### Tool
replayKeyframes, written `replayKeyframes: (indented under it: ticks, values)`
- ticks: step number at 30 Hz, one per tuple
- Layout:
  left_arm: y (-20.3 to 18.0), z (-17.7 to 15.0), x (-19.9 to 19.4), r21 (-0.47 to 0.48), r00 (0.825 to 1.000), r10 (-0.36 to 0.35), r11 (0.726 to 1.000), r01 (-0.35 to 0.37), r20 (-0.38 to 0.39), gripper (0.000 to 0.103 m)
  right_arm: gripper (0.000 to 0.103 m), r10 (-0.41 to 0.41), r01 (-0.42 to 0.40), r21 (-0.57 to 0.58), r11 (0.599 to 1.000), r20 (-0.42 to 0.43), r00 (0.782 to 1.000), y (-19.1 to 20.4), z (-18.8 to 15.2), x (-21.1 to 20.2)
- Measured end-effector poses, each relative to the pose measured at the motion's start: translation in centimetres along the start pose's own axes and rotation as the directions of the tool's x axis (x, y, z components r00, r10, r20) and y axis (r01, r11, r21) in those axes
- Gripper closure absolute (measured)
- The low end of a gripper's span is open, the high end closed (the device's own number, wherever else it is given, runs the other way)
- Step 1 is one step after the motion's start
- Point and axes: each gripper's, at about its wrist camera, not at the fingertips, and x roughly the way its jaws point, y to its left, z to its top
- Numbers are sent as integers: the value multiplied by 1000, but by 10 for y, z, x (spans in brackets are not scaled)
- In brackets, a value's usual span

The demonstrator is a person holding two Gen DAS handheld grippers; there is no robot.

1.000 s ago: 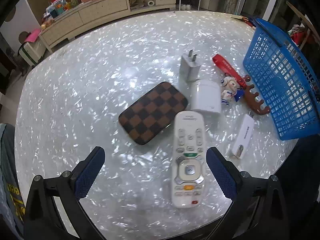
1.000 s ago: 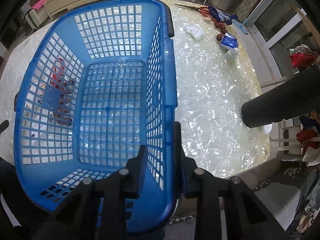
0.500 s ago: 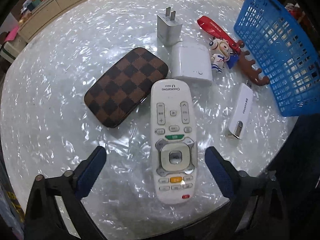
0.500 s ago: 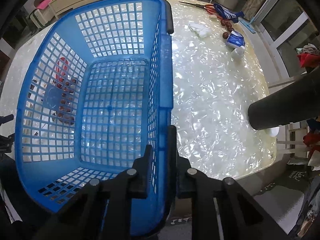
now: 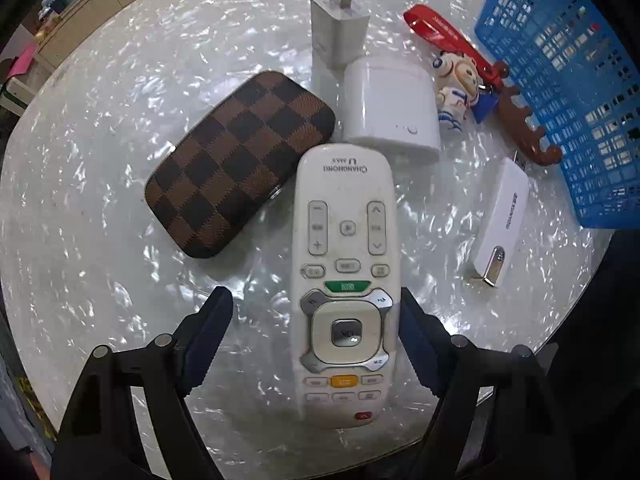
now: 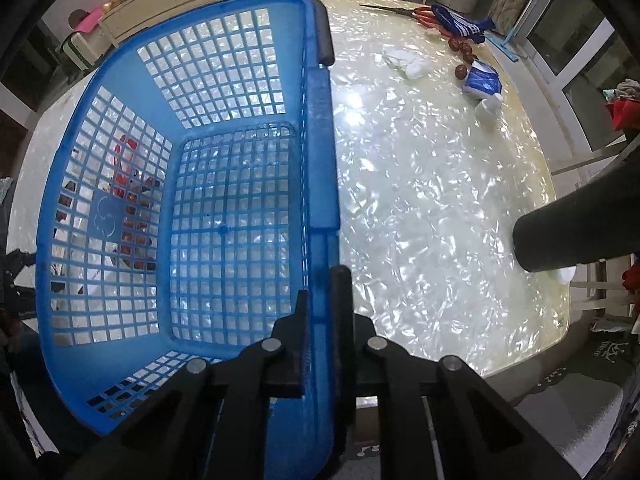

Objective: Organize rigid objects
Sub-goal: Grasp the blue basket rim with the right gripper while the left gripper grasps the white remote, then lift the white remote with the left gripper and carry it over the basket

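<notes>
In the left wrist view a white remote (image 5: pixel 346 280) lies on the pearly table, its lower half between my left gripper's (image 5: pixel 316 320) open fingers; the right finger touches its side, the left finger stands apart. Beyond it lie a brown checkered case (image 5: pixel 240 160), a white earbud case (image 5: pixel 390 110), a white charger plug (image 5: pixel 338 32), a doll keychain with red strap (image 5: pixel 456 80) and a white USB stick (image 5: pixel 500 228). My right gripper (image 6: pixel 322 304) is shut on the right rim of the blue basket (image 6: pixel 224 200), which holds nothing.
The basket's corner (image 5: pixel 568 80) shows at the right of the left wrist view. Right of the basket lie scissors (image 6: pixel 400 10), a blue-white cloth (image 6: pixel 460 24), white tissue (image 6: pixel 404 62), a blue packet (image 6: pixel 482 84) and a black cylinder (image 6: pixel 568 232). Table edge is near.
My left gripper has moved forward and down over the remote, and its fingers have narrowed around the remote's lower half. My right gripper keeps its hold on the basket rim, which has shifted slightly.
</notes>
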Motion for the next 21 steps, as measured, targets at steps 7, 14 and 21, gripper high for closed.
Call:
replayKeyframes:
  ticks: [7, 14, 21]
  values:
    - [-6, 1, 2, 6, 1000, -19, 1000, 19, 25, 36, 93, 8, -8, -1, 1000, 14, 1000, 2, 9, 1]
    - [-19, 0, -5, 7, 999, -18, 1000, 18, 32, 51, 93, 22, -22, 14, 1000, 22, 1000, -1, 4, 1]
    - [-13, -14, -8, -34, 999, -29, 999, 31, 44, 51, 94, 32, -33, 27, 999, 29, 999, 0, -4, -3]
